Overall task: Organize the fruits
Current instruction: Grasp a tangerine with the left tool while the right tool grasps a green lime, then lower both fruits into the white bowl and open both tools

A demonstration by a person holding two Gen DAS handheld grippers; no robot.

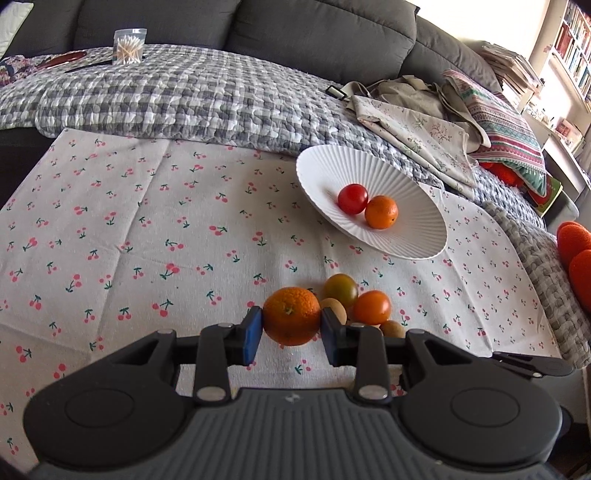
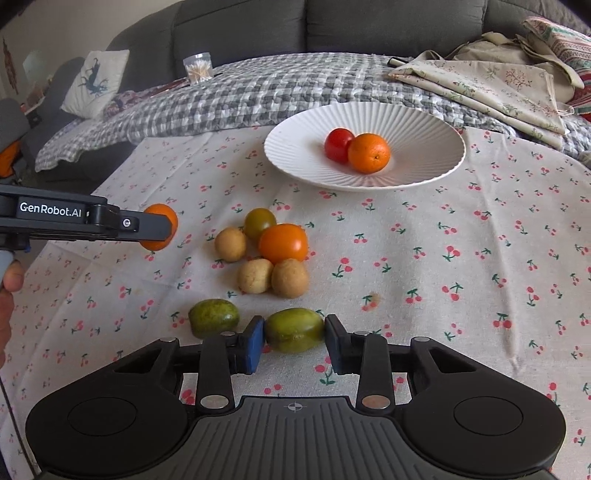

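Observation:
My left gripper (image 1: 291,332) is shut on an orange (image 1: 291,316) and holds it above the cherry-print cloth; it also shows in the right wrist view (image 2: 159,227), where the orange (image 2: 162,214) sits between its pads. My right gripper (image 2: 294,338) has its blue pads on both sides of a green fruit (image 2: 294,329) that rests on the cloth. A white ribbed plate (image 2: 417,122) holds a red tomato (image 2: 337,142) and an orange (image 2: 368,153). A cluster of small fruits (image 2: 273,251) lies in the middle. A second green fruit (image 2: 213,316) lies to the left.
A grey checked quilt (image 2: 258,92) and folded floral cloths (image 2: 480,85) lie behind the plate, with a grey sofa (image 2: 295,29) beyond. A clear jar of cotton swabs (image 2: 198,68) stands at the back left. Red-orange cushions (image 1: 576,251) sit at the far right.

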